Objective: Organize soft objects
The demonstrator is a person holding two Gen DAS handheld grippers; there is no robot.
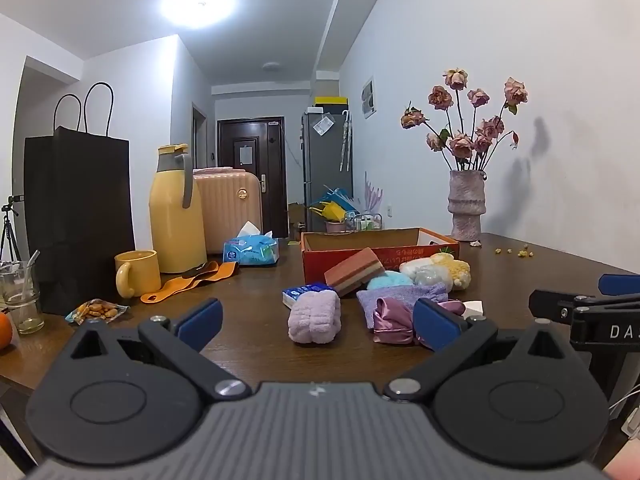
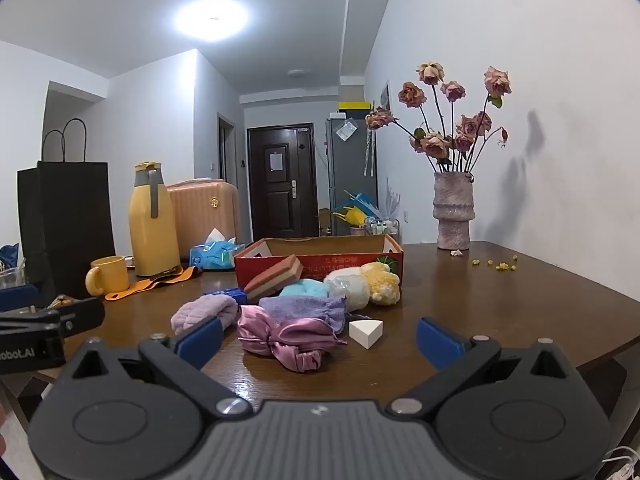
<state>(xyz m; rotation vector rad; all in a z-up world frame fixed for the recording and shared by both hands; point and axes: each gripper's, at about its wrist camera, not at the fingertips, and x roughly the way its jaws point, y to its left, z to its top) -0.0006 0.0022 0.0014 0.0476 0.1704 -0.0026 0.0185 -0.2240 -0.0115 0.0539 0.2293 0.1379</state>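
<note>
two grippers hover over the near edge of the wooden table (image 2: 520, 280), both spread wide and holding nothing. the left gripper (image 1: 316, 322) faces a rolled lilac fleece cloth (image 1: 315, 318) lying dead ahead between its fingers' line, long axis running away from it. the right gripper (image 2: 318, 336) faces a pink satin scrunchie (image 2: 280, 338), which sprawls crosswise, with a white wedge sponge (image 2: 366, 332) just beside it. behind them the other soft things heap against the front wall of the red cardboard box (image 2: 320, 258), mid-table. each hand seems nearest its own target; the box lies beyond both.
</note>
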